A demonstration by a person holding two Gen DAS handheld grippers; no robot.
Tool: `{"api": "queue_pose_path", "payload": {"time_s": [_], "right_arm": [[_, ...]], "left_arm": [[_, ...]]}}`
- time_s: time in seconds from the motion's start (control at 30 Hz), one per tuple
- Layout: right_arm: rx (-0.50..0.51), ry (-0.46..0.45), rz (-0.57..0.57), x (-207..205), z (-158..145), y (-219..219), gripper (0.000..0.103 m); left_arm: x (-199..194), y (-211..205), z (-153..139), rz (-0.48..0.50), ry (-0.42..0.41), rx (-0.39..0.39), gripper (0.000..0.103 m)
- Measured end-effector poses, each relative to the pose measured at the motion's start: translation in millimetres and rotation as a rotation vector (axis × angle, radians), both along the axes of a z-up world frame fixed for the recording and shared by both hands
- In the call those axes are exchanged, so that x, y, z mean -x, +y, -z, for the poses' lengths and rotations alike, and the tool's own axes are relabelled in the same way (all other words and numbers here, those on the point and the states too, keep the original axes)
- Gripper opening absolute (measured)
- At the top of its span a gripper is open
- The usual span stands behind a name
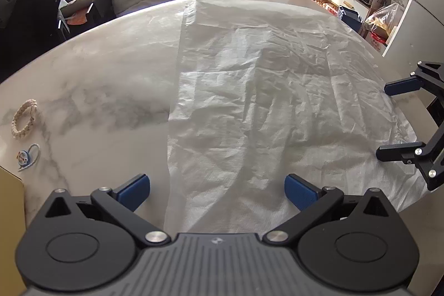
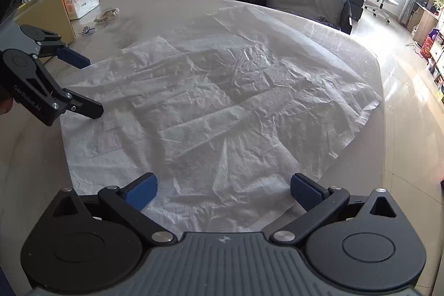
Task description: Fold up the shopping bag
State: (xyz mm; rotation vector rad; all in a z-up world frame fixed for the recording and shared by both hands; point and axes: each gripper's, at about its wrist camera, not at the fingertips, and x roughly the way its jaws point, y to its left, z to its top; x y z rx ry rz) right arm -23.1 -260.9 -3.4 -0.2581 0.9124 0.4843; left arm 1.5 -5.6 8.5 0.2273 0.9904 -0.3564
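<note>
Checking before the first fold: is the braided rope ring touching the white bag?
Apart. The left wrist view shows bare marble table between the rope ring and the bag.

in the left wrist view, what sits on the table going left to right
braided rope ring and, just below it, a small blue cartoon hair tie → bare marble table → white shopping bag lying flat → right tongs, open at the bag's right edge

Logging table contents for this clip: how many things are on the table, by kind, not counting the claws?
White shopping bag, spread flat: 1
Braided rope ring: 1
Small blue charm with a loop: 1
Tissue pack: 1
Yellow box: 1
Total: 5
</note>
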Motion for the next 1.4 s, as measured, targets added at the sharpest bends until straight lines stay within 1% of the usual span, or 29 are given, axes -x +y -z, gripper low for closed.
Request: {"api": "queue_pose_path", "payload": {"time_s": [0.13, 0.23, 0.3, 0.37, 0.43, 0.47, 0.53, 0.6, 0.63, 0.73, 0.83, 0.93, 1.03, 1.13, 1.2, 1.23, 1.4], "right_arm": [[-0.009, -0.009, -0.02, 9.3, 0.7, -6.9, 0.103], [-0.024, -0.031, -0.04, 17.9, 2.4, -12.5, 0.103], [-0.022, -0.026, -0.059, 19.6, 2.1, -12.9, 0.103], [-0.009, -0.006, -0.085, 18.8, 0.5, -11.5, 0.103], [0.0, 0.025, -0.11, 16.8, -2.3, -10.8, 0.102], [-0.009, 0.034, -0.11, 16.5, -3.8, -12.0, 0.101], [-0.03, 0.052, -0.102, 16.6, -7.0, -14.9, 0.087], [-0.061, 0.067, -0.075, 18.6, -10.6, -19.0, 0.086], [-0.061, 0.069, -0.067, 20.5, -11.4, -18.8, 0.086], [-0.021, 0.062, -0.049, 30.8, -11.2, -11.4, 0.086], [0.026, 0.059, -0.007, 44.0, -10.2, 4.0, 0.086], [0.041, 0.083, 0.058, 55.5, -8.7, 19.4, 0.09], [0.055, 0.115, 0.066, 67.1, -8.8, 42.6, 0.091], [0.026, 0.152, 0.048, 75.5, -11.0, 61.2, 0.091], [0.001, 0.164, 0.057, 76.5, -13.9, 66.7, 0.088], [0.006, 0.158, 0.07, 76.8, -15.5, 67.5, 0.086], [-0.024, 0.169, 0.133, 73.5, -25.8, 50.2, 0.084]], "left_arm": [[-0.7, 0.1, 0.5, -0.014, -0.003, 0.002, 0.103], [-3.4, -1.1, 0.1, -0.036, 0.006, -0.004, 0.103], [-6.0, -0.8, -1.2, -0.081, 0.027, -0.018, 0.103], [-8.2, 1.1, -3.1, -0.145, 0.051, -0.021, 0.102], [-6.2, 4.9, -10.5, -0.226, 0.056, -0.015, 0.102], [-2.5, 6.4, -15.4, -0.254, 0.047, -0.011, 0.102], [6.7, 8.8, -23.3, -0.293, 0.033, -0.012, 0.102], [18.1, 12.8, -27.0, -0.32, 0.038, 0.0, 0.102], [23.2, 15.2, -27.7, -0.33, 0.043, 0.009, 0.102], [33.3, 22.4, -22.1, -0.343, 0.062, 0.043, 0.102], [36.4, 28.3, -19.4, -0.334, 0.066, 0.065, 0.102], [41.7, 36.3, -25.9, -0.311, 0.04, 0.087, 0.102], [49.0, 46.3, -27.7, -0.302, 0.036, 0.098, 0.102], [53.8, 54.8, -28.0, -0.308, 0.044, 0.125, 0.102], [57.8, 59.7, -29.2, -0.314, 0.044, 0.138, 0.102], [59.5, 61.3, -30.2, -0.314, 0.039, 0.143, 0.102], [62.1, 66.5, -31.2, -0.327, 0.037, 0.17, 0.102]]}}
